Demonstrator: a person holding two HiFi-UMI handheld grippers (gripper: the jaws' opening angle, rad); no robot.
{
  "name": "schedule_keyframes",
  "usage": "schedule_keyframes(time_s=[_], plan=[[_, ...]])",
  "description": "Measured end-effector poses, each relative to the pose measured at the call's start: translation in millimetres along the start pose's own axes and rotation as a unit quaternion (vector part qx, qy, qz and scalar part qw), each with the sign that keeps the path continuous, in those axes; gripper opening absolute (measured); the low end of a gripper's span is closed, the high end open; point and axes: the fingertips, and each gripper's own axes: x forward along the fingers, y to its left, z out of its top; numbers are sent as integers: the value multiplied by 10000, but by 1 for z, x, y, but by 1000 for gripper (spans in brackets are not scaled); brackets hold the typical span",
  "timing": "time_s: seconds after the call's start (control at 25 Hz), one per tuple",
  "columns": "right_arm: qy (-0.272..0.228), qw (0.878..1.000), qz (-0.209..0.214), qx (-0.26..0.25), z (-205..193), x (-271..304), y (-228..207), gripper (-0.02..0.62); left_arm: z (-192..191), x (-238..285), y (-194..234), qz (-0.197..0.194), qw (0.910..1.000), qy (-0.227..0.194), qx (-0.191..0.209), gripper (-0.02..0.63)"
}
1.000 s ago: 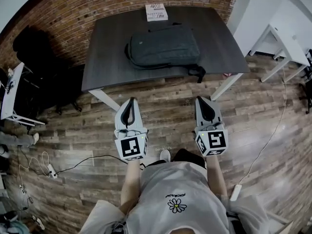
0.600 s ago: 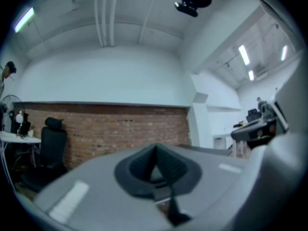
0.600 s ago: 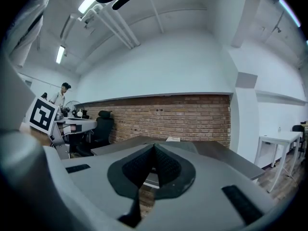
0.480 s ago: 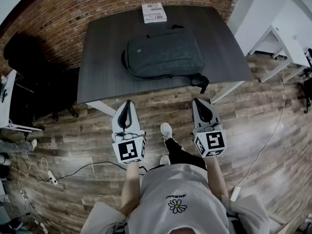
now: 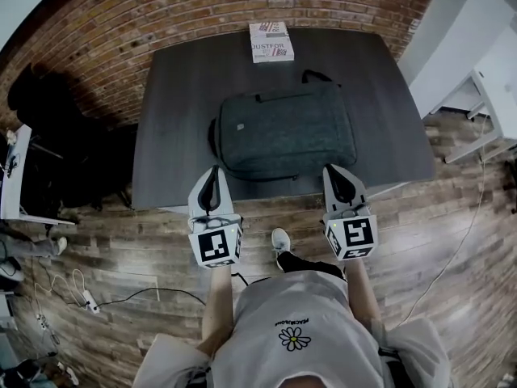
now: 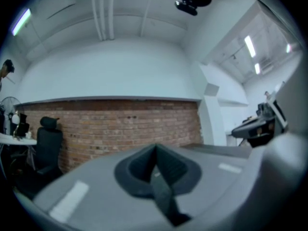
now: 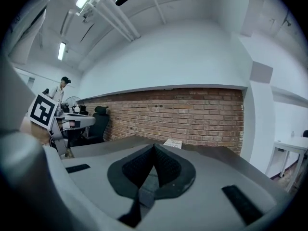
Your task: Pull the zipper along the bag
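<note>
Lying flat near the middle of the dark table [image 5: 174,111], the grey bag [image 5: 287,132] has its long side toward the person and its carry handle [image 5: 317,77] on the far edge. The zipper pull is too small to make out in the head view.

Just short of the bag's near left corner, the left gripper [image 5: 213,172] hangs over the table's front edge with its fingers pressed together and nothing between them. The left gripper view shows the same meeting pads [image 6: 155,150] against the brick wall [image 6: 120,124]. Off the bag's near right corner, the right gripper [image 5: 334,170] is held the same way, fingers closed on nothing, which the right gripper view confirms [image 7: 154,148]. Neither view shows whether the tips touch the bag.

Beyond the bag, at the table's far edge, lies a white printed box [image 5: 271,41]. Behind that runs the brick wall [image 5: 202,14]. Nearer than the bag, the person's white shirt [image 5: 292,339] and one shoe [image 5: 280,238] show above a wooden floor [image 5: 121,265]. Well to the bag's right stands a white desk [image 5: 485,63].
</note>
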Motion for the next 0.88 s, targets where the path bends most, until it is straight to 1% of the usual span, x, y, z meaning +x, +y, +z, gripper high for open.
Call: schedule_keyframes(time_s=[0.16, 0.28, 0.36, 0.48, 0.56, 0.68, 0.72, 0.8, 0.84, 0.88], plan=[[1, 10000, 25, -13, 5, 37, -27, 2, 7, 47, 5, 39, 9999, -102, -61, 0], [-1, 10000, -29, 14, 5, 57, -40, 3, 13, 68, 2, -86, 9997, -220, -5, 0], [79, 9999, -44, 74, -1, 62, -41, 3, 8, 73, 0, -107, 9998, -138, 49, 0], [150, 9998, -57, 95, -1, 72, -43, 3, 0, 87, 1, -138, 9999, -9, -101, 0], [146, 9998, -111, 90, 2, 81, -47, 3, -1, 99, 1, -232, 9996, 19, -131, 0], [130, 9996, -193, 137, 5, 90, -51, 3, -1, 111, 3, -311, 9995, 10, -67, 0], [143, 9996, -184, 168, 5, 92, -51, 3, -2, 114, 3, -371, 9993, 35, -58, 1], [236, 9993, -92, 270, 2, 98, -51, 5, -5, 122, -2, -693, 9975, 86, -66, 4], [327, 9989, -33, 321, -2, 101, -51, 36, -7, 126, -7, -932, 9956, 120, -76, 75], [449, 9984, 8, 354, -7, 103, -51, 117, -12, 129, -12, -1186, 9927, 189, -80, 160]])
